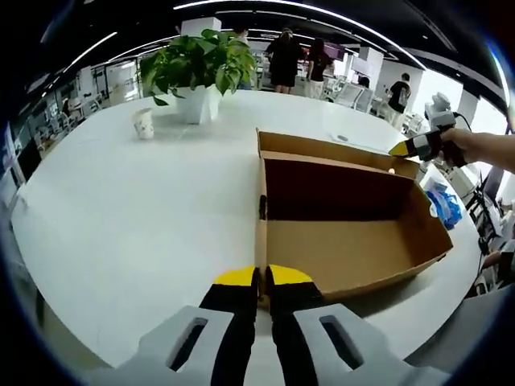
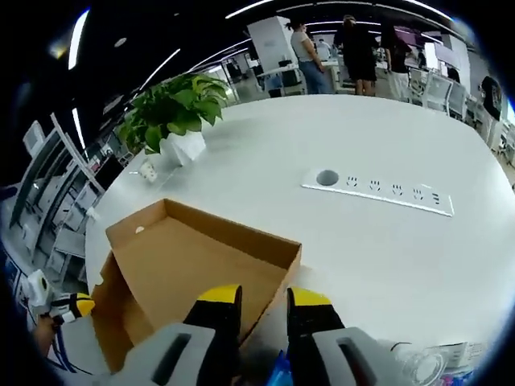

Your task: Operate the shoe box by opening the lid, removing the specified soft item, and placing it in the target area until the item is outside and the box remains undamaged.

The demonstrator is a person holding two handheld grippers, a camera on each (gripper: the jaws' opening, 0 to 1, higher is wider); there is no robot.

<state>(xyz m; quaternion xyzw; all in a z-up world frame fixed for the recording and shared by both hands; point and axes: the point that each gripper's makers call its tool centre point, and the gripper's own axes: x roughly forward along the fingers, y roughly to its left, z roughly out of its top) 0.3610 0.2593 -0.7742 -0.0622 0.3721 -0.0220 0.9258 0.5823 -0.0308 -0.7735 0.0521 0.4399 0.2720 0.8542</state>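
- Our left gripper (image 1: 263,279) pinches the box (image 1: 346,241) wall, jaws narrow, steadying it near the table (image 1: 161,209) edge.
- Right gripper (image 2: 263,299), jaws parted, straddles the lid (image 2: 193,257) rim.
- Something blue (image 1: 444,205), perhaps the soft item, lies beside the box.

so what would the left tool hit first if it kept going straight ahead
The left tool sits shut at the near wall of the cardboard box; going straight, it would likely meet that wall first.

The white surface (image 1: 145,209) stood in an open office with a dark ceiling, long strip lights (image 1: 265,6) and people (image 1: 283,60) standing behind.
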